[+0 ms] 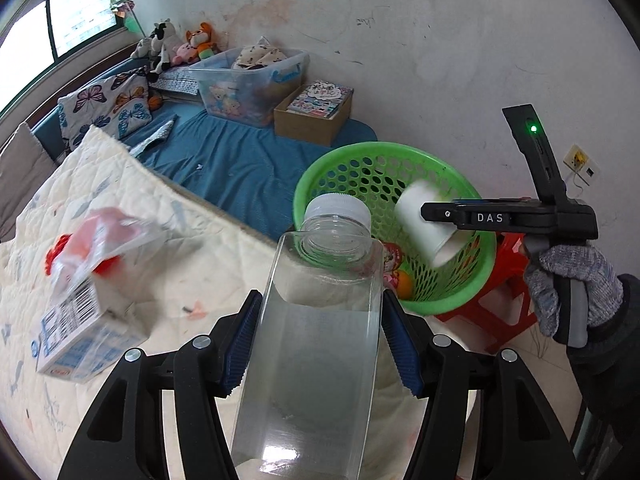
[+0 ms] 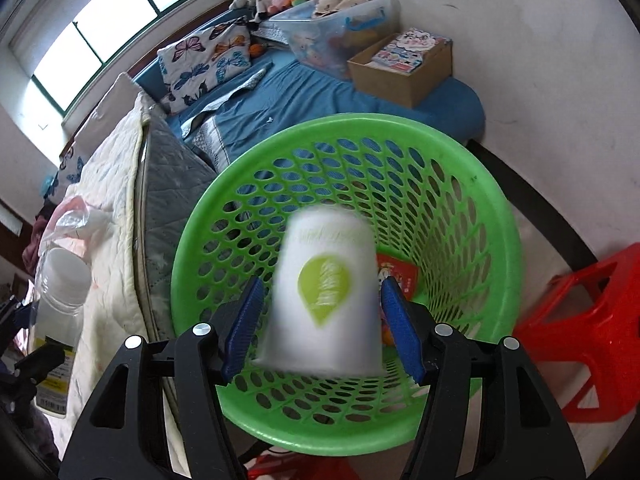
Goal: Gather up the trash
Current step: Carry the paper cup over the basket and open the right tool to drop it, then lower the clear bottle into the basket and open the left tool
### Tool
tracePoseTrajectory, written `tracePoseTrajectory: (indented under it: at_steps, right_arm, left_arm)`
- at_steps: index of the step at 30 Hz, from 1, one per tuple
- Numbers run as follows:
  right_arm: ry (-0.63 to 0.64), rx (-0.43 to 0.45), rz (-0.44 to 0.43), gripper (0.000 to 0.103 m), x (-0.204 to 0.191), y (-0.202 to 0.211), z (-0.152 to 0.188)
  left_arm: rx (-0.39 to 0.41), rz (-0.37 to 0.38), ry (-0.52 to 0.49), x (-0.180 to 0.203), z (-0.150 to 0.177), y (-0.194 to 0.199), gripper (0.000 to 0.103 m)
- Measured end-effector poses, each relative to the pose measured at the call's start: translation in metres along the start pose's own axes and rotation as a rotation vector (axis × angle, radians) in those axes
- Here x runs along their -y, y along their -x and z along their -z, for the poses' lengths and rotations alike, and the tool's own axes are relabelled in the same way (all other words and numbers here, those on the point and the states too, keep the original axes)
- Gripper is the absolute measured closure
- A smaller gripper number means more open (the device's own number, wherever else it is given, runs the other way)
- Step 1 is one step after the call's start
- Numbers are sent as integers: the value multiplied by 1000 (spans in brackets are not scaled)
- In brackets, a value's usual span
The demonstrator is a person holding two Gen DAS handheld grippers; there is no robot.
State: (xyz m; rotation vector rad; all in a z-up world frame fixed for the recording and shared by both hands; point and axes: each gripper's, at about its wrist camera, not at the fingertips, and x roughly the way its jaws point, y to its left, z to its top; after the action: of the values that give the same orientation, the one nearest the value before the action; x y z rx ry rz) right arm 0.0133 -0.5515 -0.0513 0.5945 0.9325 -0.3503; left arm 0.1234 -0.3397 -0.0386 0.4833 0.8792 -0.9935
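Note:
My left gripper [image 1: 320, 336] is shut on a clear plastic bottle [image 1: 316, 344] with a white cap, held over the quilted bed near the green basket [image 1: 472, 280]. A milk carton [image 1: 76, 328] and a crumpled plastic bag [image 1: 108, 240] lie on the quilt to the left. My right gripper [image 2: 320, 320] hangs over the green basket [image 2: 492, 216]. A white paper cup [image 2: 326, 292] with a green leaf logo sits between its blue pads [image 2: 400, 328], blurred, with small gaps at both sides. The cup [image 1: 424, 224] and right gripper also show in the left wrist view.
A red stool [image 2: 592, 328] stands under and right of the basket. Wrappers lie in the basket bottom [image 2: 396, 276]. A cardboard box [image 1: 312, 116], a clear storage bin [image 1: 248, 80], pillows and plush toys sit on the blue bed by the wall.

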Motion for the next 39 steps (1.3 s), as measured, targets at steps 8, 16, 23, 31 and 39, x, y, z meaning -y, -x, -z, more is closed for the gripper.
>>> tracePoseTrajectory:
  at_steps: [8,16,23,31,39]
  right_arm:
    - [3,34,-4,37,6,20,5]
    - [34,67,20,33,10,42,19]
    - [44,70,29,31,11,46,25]
    - [44,73,31,31,15,48,31]
    - [38,71,24,31,15,48,33]
  left_arm:
    - [-20,17,-25,20,-23,-23,45]
    - [-56,16,-56,41,-42,-49,45]
    - [-86,5,-68,52,-50,-66,45]
    - [-143,-22,-51,49,-51,-89,44]
    - [-145,-31,-55,49,-50,-92,44]
